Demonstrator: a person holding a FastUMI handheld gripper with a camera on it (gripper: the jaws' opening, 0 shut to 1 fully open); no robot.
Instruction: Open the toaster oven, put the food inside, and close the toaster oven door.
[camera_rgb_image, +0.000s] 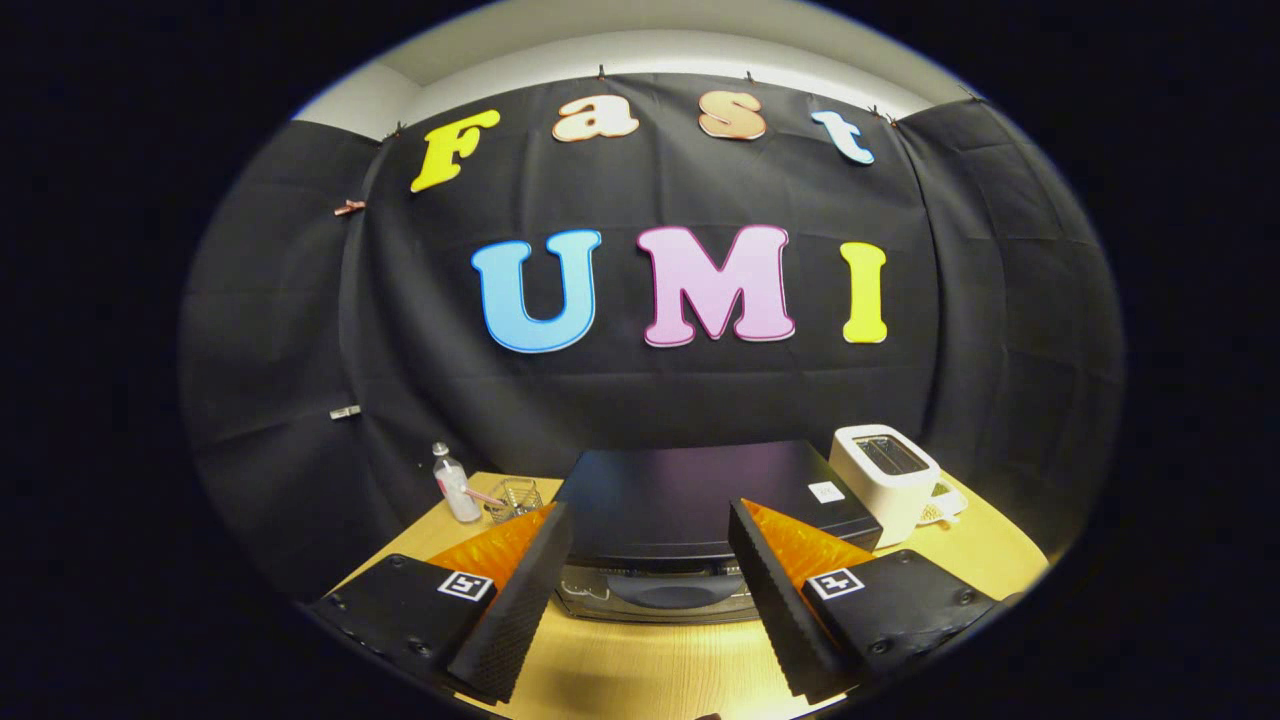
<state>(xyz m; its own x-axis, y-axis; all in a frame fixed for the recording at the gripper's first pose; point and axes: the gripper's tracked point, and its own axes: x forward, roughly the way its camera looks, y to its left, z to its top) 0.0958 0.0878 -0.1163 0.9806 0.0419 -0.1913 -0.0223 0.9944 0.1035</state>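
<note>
Gripper view: wooden table (640, 670) (black-draped booth)

The toaster oven (690, 510) sits on the table (650, 670). A bottle (455, 485) and a wire basket (515, 497) are left of it. A toaster (885, 480) is right of it

I can read no text here: the small white label (826, 491) on top of my toaster oven (700, 500) is too tiny to make out
</note>
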